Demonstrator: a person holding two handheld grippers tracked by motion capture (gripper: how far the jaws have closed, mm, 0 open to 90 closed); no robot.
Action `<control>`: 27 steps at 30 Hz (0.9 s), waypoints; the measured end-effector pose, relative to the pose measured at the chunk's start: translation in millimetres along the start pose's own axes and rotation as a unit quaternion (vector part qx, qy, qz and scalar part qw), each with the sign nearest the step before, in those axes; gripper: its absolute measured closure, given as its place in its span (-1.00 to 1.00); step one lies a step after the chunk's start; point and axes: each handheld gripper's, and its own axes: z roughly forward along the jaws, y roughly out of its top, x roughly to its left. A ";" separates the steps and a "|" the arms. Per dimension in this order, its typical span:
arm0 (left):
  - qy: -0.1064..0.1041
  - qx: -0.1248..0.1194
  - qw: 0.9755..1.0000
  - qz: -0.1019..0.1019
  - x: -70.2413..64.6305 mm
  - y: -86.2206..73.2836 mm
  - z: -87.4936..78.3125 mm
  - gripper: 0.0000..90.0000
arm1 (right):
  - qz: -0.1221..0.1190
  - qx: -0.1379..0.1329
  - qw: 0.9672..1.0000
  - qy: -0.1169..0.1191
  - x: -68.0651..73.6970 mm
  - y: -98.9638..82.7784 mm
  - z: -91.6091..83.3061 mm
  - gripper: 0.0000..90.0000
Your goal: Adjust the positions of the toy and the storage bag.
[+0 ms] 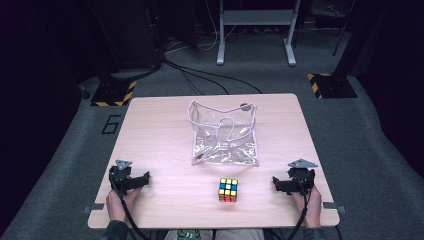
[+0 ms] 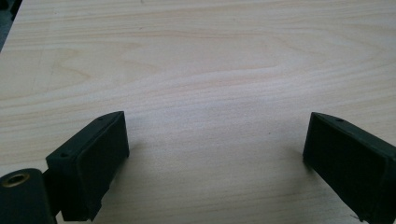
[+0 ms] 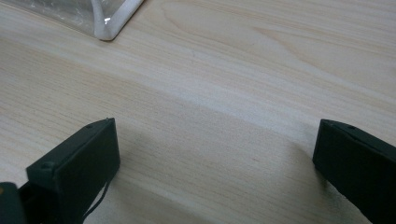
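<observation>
A scrambled colour cube [image 1: 228,189] sits on the wooden table [image 1: 160,140] near its front edge, between the two hands. Behind it, at the table's middle, lies a clear plastic pouch [image 1: 224,134] with white trim and an open top; a corner of the pouch [image 3: 109,18] appears in the right gripper view. My left gripper [image 1: 131,180] rests at the front left, jaws wide apart over bare wood [image 2: 215,135]. My right gripper [image 1: 290,184] rests at the front right, also open with nothing between its jaws [image 3: 215,140].
The table stands on grey carpet. A metal desk frame [image 1: 255,30] and floor cables [image 1: 200,75] lie beyond the far edge. Yellow-black striped bases [image 1: 114,93] sit at the far left and far right [image 1: 330,85]. A "6" marker [image 1: 111,124] is on the floor.
</observation>
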 end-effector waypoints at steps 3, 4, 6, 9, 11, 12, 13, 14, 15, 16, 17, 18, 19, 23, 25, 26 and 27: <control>-0.002 0.001 1.000 0.002 0.1 -0.1 0.0 -0.87 | 0.002 0.000 1.000 -0.002 0.5 -0.2 -0.2 -1.00; -0.002 0.001 1.000 0.002 0.1 -0.1 0.0 -0.87 | 0.002 0.000 1.000 -0.002 0.5 -0.2 -0.2 -1.00; -0.002 0.001 1.000 0.002 0.1 0.0 0.0 -0.87 | 0.002 0.000 1.000 -0.003 0.5 -0.2 -0.2 -1.00; -0.001 0.001 1.000 0.000 -0.1 0.2 0.6 -0.90 | 0.002 0.000 1.000 -0.003 0.5 -0.2 -0.2 -1.00; -0.004 0.004 1.000 0.002 0.0 -0.3 0.3 -0.91 | 0.002 0.000 1.000 -0.003 0.4 -0.3 -0.2 -1.00; -0.008 0.008 1.000 0.006 0.4 -0.6 -0.2 -0.94 | 0.002 0.000 1.000 -0.003 0.4 -0.2 -0.1 -1.00; -0.013 0.009 1.000 0.011 0.8 -1.0 -0.4 -0.97 | 0.002 -0.001 1.000 -0.004 0.3 -0.1 0.0 -1.00; -0.013 0.010 1.000 0.012 0.4 -1.3 -1.0 -0.99 | 0.002 -0.001 1.000 -0.004 0.4 -0.1 0.0 -1.00; -0.021 0.019 0.999 0.017 -0.8 -1.1 -2.6 -1.00 | 0.004 -0.001 1.000 -0.008 0.5 -0.3 -0.1 -1.00; -0.021 0.019 0.999 0.017 -0.8 -1.1 -2.6 -1.00 | 0.004 -0.001 1.000 -0.008 0.5 -0.3 -0.1 -1.00; -0.028 0.024 0.999 0.020 -2.0 -0.9 -3.9 -1.00 | 0.004 -0.001 1.000 -0.008 0.5 -0.3 -0.1 -1.00; -0.042 0.022 0.999 0.023 -3.9 -0.8 -5.4 -1.00 | 0.004 -0.001 1.000 -0.009 0.5 -0.3 -0.1 -1.00; -0.042 0.022 0.999 0.023 -3.9 -0.8 -5.4 -1.00 | 0.004 -0.001 1.000 -0.009 0.5 -0.3 -0.1 -1.00; -0.056 0.014 0.997 0.043 -9.4 1.6 -11.0 -1.00 | 0.006 0.000 1.000 -0.009 0.4 -0.3 -0.1 -1.00; -0.072 0.013 0.996 0.050 -13.9 3.4 -13.9 -1.00 | 0.006 0.000 1.000 -0.009 0.3 -0.2 0.0 -1.00; -0.076 0.010 0.996 0.055 -15.8 4.0 -14.5 -1.00 | 0.008 -0.001 1.000 -0.011 0.5 -0.1 0.2 -1.00; -0.083 0.007 0.995 0.058 -18.6 4.8 -15.9 -1.00 | 0.007 -0.001 1.000 -0.011 0.4 -0.1 0.3 -1.00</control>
